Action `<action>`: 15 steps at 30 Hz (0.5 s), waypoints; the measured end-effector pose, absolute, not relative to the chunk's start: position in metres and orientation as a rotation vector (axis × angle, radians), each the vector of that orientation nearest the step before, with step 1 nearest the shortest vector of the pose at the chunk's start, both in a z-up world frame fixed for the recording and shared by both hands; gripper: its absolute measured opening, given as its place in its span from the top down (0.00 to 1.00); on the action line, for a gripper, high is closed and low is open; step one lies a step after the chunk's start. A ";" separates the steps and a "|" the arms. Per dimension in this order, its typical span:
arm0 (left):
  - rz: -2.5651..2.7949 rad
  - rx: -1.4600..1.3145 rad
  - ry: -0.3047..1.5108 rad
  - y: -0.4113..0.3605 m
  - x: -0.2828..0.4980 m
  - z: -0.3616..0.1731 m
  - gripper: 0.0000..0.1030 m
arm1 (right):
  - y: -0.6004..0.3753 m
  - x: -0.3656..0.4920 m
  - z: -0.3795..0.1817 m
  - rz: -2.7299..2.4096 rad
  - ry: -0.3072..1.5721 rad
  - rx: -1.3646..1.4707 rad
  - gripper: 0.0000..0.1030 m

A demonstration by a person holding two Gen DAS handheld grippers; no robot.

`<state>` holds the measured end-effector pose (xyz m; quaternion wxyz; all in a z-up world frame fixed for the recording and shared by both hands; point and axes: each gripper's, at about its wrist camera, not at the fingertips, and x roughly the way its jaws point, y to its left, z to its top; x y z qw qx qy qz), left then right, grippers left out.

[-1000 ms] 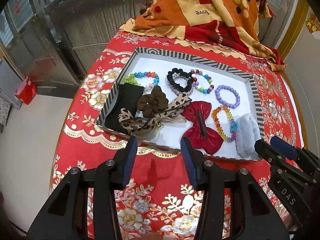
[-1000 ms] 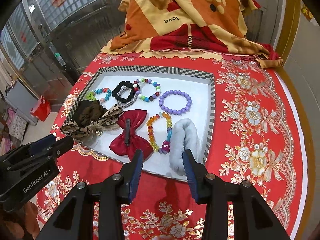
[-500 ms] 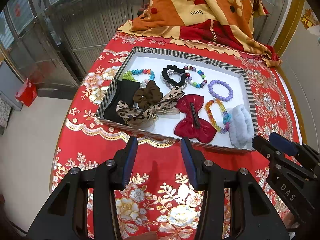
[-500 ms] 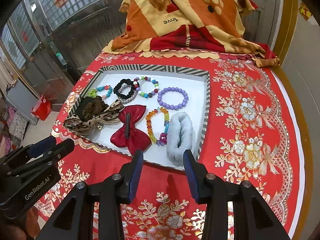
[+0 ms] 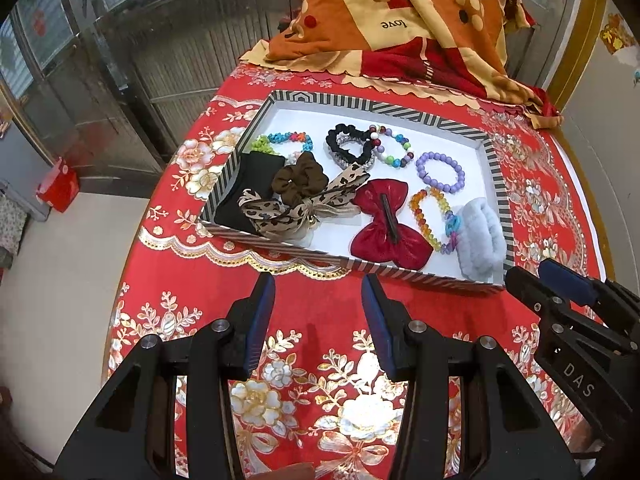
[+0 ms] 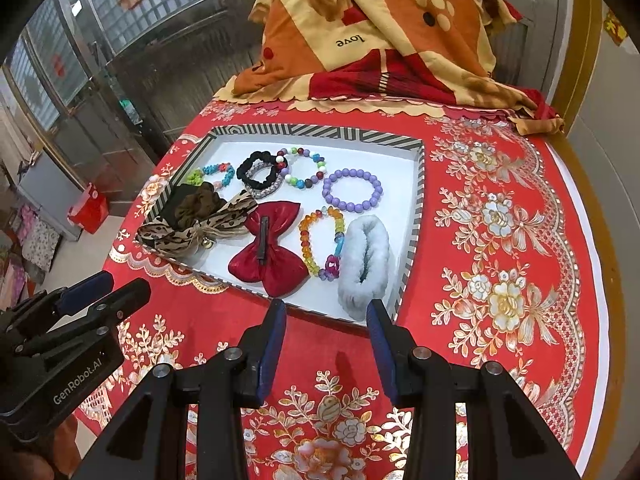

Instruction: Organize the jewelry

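Hovering over the red floral tablecloth [image 5: 320,320], the left gripper [image 5: 318,292] has its jaws apart with nothing between them, short of the near wall of the striped tray [image 5: 376,268]. The right gripper [image 6: 326,320] hangs likewise, jaws apart and empty, its tips just before the tray's near right corner.

Inside the tray lie the task's pieces. A red bow clip [image 5: 386,226] sits near the front, with an amber bead bracelet [image 5: 430,216] just beside it and a white fluffy scrunchie [image 5: 480,240] against the right wall. Farther back are a purple bead bracelet [image 5: 440,172], a multicolour bead bracelet [image 5: 394,146] and a black scrunchie [image 5: 348,144] that overlaps a silver band. At the left, a brown scrunchie [image 5: 300,178] and a leopard-print bow [image 5: 296,208] pile on a black cloth piece [image 5: 248,188], partly hiding it and a turquoise-and-green bracelet [image 5: 280,140] behind.

An orange blanket [image 5: 400,20] is heaped at the far edge of the table. Each gripper shows only partly at the edge of the other's view. A red bag [image 5: 58,190] stands on the floor to the left.
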<state>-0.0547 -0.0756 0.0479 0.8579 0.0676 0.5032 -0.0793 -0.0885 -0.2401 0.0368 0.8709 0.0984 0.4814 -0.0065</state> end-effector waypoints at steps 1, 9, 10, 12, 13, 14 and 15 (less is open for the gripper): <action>-0.167 0.142 1.056 -0.075 -0.055 0.048 0.57 | -0.240 -0.089 0.037 -0.012 1.006 0.205 0.61; -0.164 0.142 1.059 -0.074 -0.056 0.048 0.57 | -0.238 -0.090 0.036 -0.009 1.010 0.205 0.61; -0.162 0.141 1.059 -0.074 -0.058 0.048 0.57 | -0.238 -0.090 0.036 -0.008 1.010 0.205 0.61; -0.156 0.142 1.053 -0.074 -0.060 0.048 0.57 | -0.238 -0.090 0.036 -0.006 1.010 0.205 0.61; -0.153 0.143 1.049 -0.074 -0.060 0.049 0.57 | -0.238 -0.089 0.036 -0.005 1.010 0.204 0.61; -0.152 0.142 1.048 -0.074 -0.061 0.049 0.57 | -0.238 -0.089 0.036 -0.004 1.010 0.204 0.61; -0.152 0.141 1.048 -0.074 -0.060 0.049 0.57 | -0.238 -0.089 0.035 -0.003 1.010 0.205 0.61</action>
